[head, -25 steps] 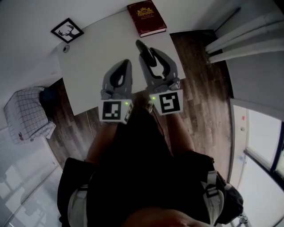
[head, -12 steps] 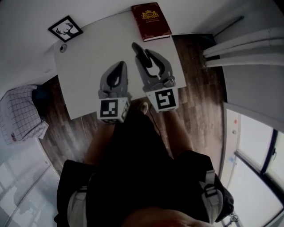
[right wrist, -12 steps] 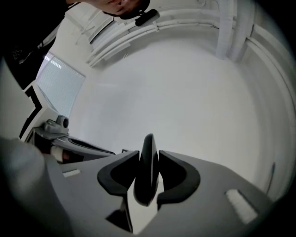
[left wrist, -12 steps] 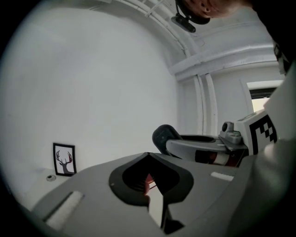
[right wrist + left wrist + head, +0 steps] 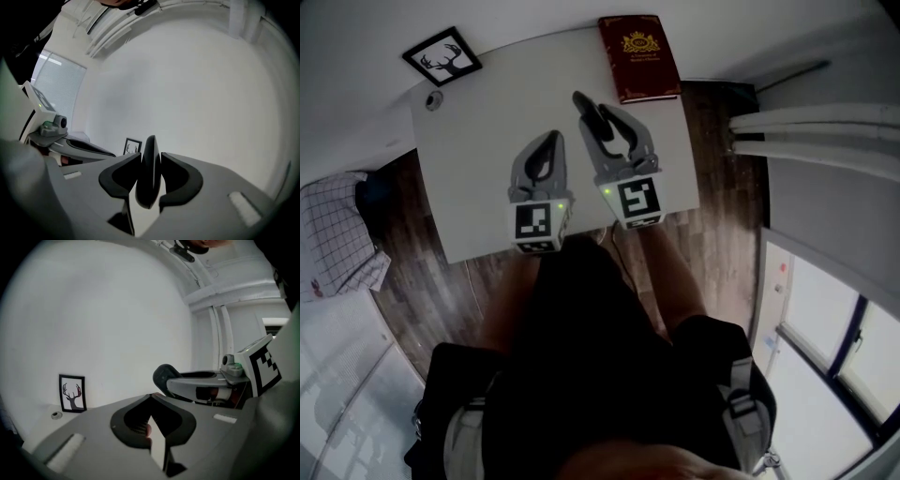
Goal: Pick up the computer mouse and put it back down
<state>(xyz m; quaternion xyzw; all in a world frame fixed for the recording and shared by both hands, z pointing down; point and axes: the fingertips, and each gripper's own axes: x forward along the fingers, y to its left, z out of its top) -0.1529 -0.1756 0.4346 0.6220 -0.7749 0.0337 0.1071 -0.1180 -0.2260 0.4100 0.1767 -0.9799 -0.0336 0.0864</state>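
A black computer mouse is held on its edge above the white table, with my right gripper shut on it. In the right gripper view the mouse stands upright between the two pads of the right gripper. My left gripper hangs just left of it over the table, its jaws shut with nothing in them. In the left gripper view the left gripper shows its tips meeting, and the mouse pokes out of the right gripper beside it.
A dark red book lies at the table's far right corner. A framed deer picture and a small round thing sit at the far left. A checked cloth bundle lies on the wood floor at left.
Both grippers have moved forward over the table and lower. The mouse has stayed in the right gripper's jaws.
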